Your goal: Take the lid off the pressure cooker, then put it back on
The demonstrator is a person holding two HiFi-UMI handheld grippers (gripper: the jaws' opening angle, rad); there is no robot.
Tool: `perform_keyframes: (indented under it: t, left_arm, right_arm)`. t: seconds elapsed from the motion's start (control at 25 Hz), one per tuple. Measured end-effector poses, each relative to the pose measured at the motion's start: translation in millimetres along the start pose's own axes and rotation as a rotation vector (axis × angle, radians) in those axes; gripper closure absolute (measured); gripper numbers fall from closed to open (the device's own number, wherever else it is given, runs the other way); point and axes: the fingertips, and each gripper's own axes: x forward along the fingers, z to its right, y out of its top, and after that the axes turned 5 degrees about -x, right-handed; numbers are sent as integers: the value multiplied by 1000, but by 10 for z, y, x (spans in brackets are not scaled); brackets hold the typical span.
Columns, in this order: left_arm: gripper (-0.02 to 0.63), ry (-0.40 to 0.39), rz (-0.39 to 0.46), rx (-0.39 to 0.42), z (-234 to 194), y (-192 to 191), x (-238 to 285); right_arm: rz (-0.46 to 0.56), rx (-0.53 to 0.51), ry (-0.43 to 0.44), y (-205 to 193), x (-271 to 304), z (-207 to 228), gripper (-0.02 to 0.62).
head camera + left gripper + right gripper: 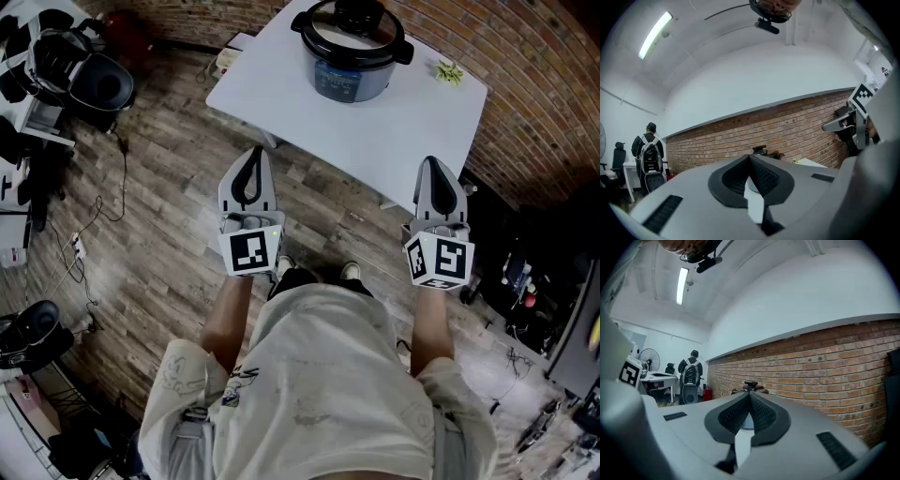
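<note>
The left gripper [253,155] and right gripper [431,167] are nearest, level, both closed tip to tip on nothing. Beyond them the pressure cooker [350,70] stands on the white table [394,131], its lid [352,28] on. Only the gripper views show a person with a backpack [690,376] far left. In those views the jaws hide the cooker below its knob [750,384].

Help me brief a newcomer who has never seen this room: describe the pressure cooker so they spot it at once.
Find the white table beside the brick wall. The pressure cooker sits toward its far end, a round bluish-grey pot under a black lid with side handles. Its only tabletop neighbour is a small green item to its right.
</note>
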Motion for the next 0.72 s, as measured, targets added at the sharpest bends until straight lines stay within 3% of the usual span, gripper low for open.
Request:
perform_keyframes:
  t: [0.24,0.72]
  left_arm:
    - [591,28,-26,18,447,-12,-48]
    - [591,114,-67,59,904,-64,-203]
  right_arm:
    - [-15,22,16,-111,-191,441,577]
    - [-28,103,114,-366,-312,785,577]
